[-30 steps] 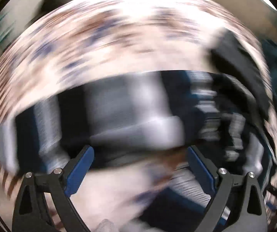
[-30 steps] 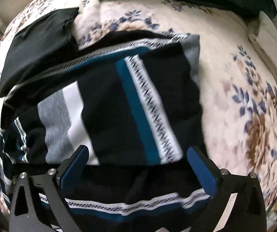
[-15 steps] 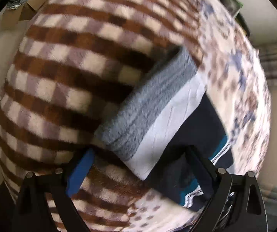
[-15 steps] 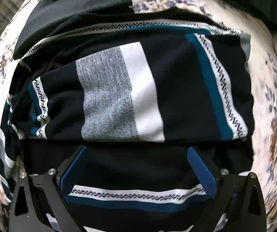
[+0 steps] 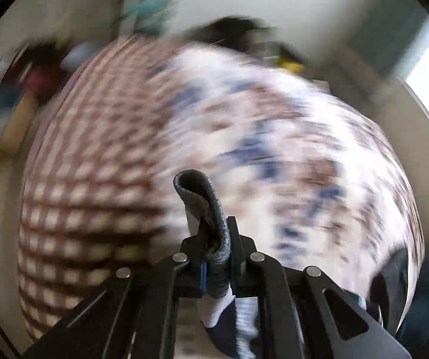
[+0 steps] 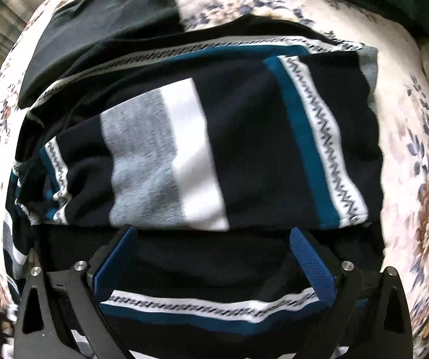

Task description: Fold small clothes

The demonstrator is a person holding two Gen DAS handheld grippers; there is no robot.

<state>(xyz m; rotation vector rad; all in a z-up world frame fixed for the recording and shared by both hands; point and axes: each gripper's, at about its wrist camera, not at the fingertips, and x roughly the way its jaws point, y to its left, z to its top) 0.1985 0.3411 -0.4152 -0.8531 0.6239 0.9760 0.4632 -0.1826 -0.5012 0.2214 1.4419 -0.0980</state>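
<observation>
Left hand-held gripper [image 5: 217, 239], left wrist view: clamped tight on a grey knit edge of the striped sweater [image 5: 211, 209], fold of fabric poking up between the pads, white and navy cloth hanging below. Jaws just been closing, cloth now between them. Background heavily motion-blurred: checked blanket [image 5: 89, 185] to the left, floral bedspread [image 5: 319, 164] to the right. Wide apart half a second ago with the grey-and-white panel lying flat ahead; now shut on it and swung away from it.

Right hand-held gripper [image 6: 213, 257], right wrist view: jaws wide, nothing between the pads, pointing down over the striped sweater [image 6: 202, 155]. Sweater partly folded on the floral bedspread [image 6: 418, 161], grey, white, navy and teal bands facing up, black garment [image 6: 94, 30] lying beyond it at upper left. Framing shifted a little against the earlier frames, sweater otherwise lying much the same.

Step in hand, as judged: grabbing an edge to carry it over for the next fold. Next move probably calls for drawing the pinched edge across the body without dragging the stack, right side pinning or gripping the opposite edge. Risk: thin pinch slipping mid-swing.
</observation>
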